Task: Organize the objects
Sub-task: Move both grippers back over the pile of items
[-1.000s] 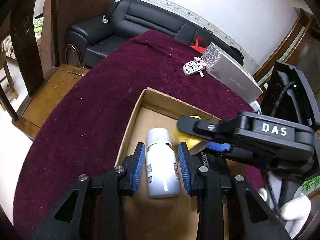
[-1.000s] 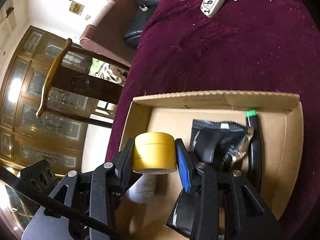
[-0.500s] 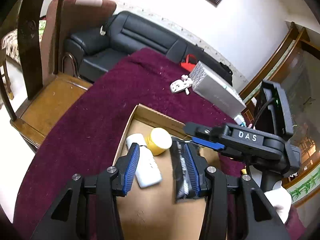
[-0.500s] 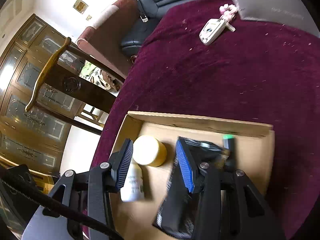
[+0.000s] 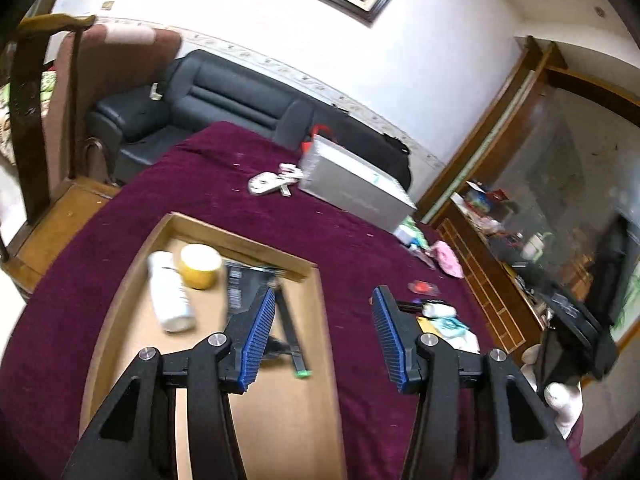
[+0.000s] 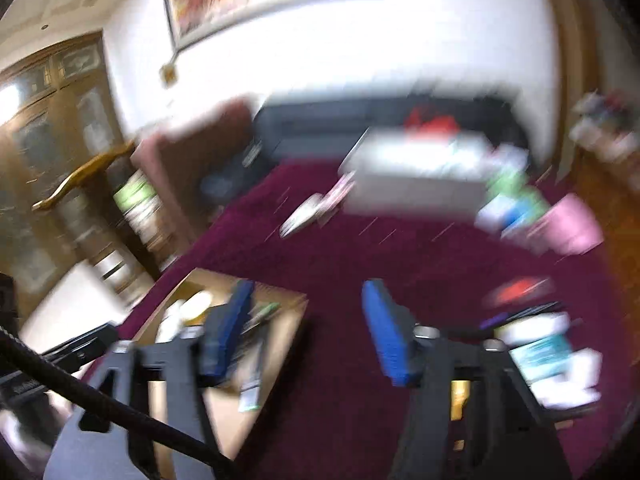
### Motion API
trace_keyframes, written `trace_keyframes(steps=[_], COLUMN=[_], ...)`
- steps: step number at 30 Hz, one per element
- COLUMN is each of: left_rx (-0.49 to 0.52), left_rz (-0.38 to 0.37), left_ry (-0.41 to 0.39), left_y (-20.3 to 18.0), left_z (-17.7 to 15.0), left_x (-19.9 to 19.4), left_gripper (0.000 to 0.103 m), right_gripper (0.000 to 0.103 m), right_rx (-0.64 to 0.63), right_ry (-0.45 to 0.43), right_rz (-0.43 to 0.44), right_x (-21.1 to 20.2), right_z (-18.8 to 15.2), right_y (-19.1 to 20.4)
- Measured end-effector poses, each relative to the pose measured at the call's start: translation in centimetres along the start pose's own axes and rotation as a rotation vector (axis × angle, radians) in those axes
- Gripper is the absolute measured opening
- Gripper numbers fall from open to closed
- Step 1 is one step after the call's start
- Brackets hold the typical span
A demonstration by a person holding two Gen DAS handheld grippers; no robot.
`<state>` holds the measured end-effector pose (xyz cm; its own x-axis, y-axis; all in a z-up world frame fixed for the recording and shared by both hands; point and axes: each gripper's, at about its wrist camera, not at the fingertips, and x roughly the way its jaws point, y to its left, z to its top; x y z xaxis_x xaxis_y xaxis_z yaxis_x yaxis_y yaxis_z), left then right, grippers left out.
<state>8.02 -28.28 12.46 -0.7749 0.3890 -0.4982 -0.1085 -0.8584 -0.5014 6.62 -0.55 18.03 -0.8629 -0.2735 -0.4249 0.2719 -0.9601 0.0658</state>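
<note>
Jaws widening on both: left hand-held gripper (image 5: pixel 324 336) and right hand-held gripper (image 6: pixel 306 330) released, empty, above the cardboard box (image 5: pixel 316 360).

No lettering can be read in either view. The white bottle (image 5: pixel 170 294), lying in the cardboard box (image 5: pixel 120 304) ahead and left of the left gripper (image 5: pixel 324 334), bears dark print too smeared to make out, and so does the black pouch (image 5: pixel 240 284) beside it. The grey box (image 5: pixel 352 188) farther ahead carries only a faint illegible mark
</note>
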Motion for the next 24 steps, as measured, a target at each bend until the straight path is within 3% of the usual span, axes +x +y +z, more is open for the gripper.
trace_keyframes(steps=[1, 2, 3, 8, 14, 20, 24], left_rx=[0.007, 0.017, 0.026, 0.100, 0.191, 0.502, 0.651], left_rz=[-0.006, -0.012, -0.022, -0.028, -0.025, -0.023, -0.044], left_ry=[0.003, 0.009, 0.016, 0.078, 0.160, 0.270, 0.333], left_y=[-0.8, -1.9, -2.8, -7.5, -12.3, -17.8, -20.6], left_z=[-0.2, -0.4, -0.7, -2.3, -4.8, -7.4, -8.4], left_x=[0.1, 0.5, 0.8, 3.1, 8.0, 15.4, 19.4], left_gripper=[0.045, 0.045, 0.045, 0.045, 0.045, 0.044, 0.044], right_gripper=[0.096, 0.103, 0.103, 0.103, 0.103, 0.103, 0.103], right_rx=[0.001, 0.013, 0.033, 0.170, 0.323, 0.458, 0.545], right_ry=[-0.090, -0.138, -0.160, -0.030, 0.013, 0.008, 0.061], right_rz=[-0.031, -0.037, -0.034, -0.072, -0.182, -0.209, -0.156], right_x=[-2.1, -3.2, -3.9, -2.2, -0.1, 1.1, 1.4], right_z=[-0.4, -0.8, -1.3, -3.8, -6.6, -9.3, -10.0], right_y=[-0.9, -1.7, -2.8, -9.4, -18.6, -24.3, -26.0])
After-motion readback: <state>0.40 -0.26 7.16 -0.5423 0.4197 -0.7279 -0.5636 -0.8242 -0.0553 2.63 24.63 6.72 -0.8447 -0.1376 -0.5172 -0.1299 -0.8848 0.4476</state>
